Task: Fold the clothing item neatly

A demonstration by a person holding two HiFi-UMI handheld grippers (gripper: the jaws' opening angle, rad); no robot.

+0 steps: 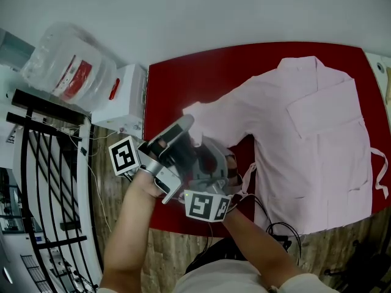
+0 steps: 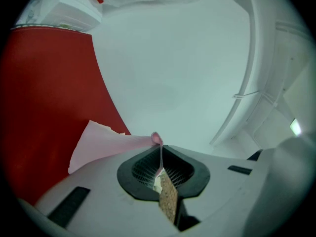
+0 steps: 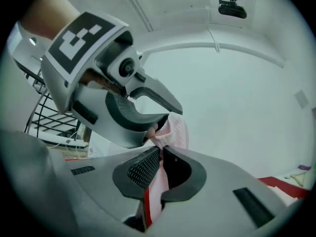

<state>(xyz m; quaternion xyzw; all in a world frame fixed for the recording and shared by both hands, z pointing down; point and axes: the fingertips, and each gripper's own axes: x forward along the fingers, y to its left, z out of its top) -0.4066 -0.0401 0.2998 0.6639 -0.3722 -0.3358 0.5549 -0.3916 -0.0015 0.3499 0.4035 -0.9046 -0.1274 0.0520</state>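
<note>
A pale pink garment (image 1: pixel 317 139) lies spread on the red table (image 1: pixel 183 72), its long sleeve (image 1: pixel 226 112) reaching left. Both grippers are close together at the sleeve's end near the table's front left. In the left gripper view, my left gripper (image 2: pixel 159 149) is shut on a thin fold of pink sleeve cloth (image 2: pixel 98 144), which trails left over the table (image 2: pixel 44 93). In the right gripper view, my right gripper (image 3: pixel 160 154) is shut on pink cloth (image 3: pixel 175 130) that runs down between its pads. The left gripper (image 3: pixel 123 102) sits just ahead of it, pinching the same cloth.
A large water bottle (image 1: pixel 67 66) and a white box (image 1: pixel 125 96) stand left of the table. A black metal rack (image 1: pixel 43 182) is at the far left. Black cables (image 1: pixel 281 231) lie on the wood floor by the front edge. A garment tie (image 1: pixel 382 170) hangs at the right.
</note>
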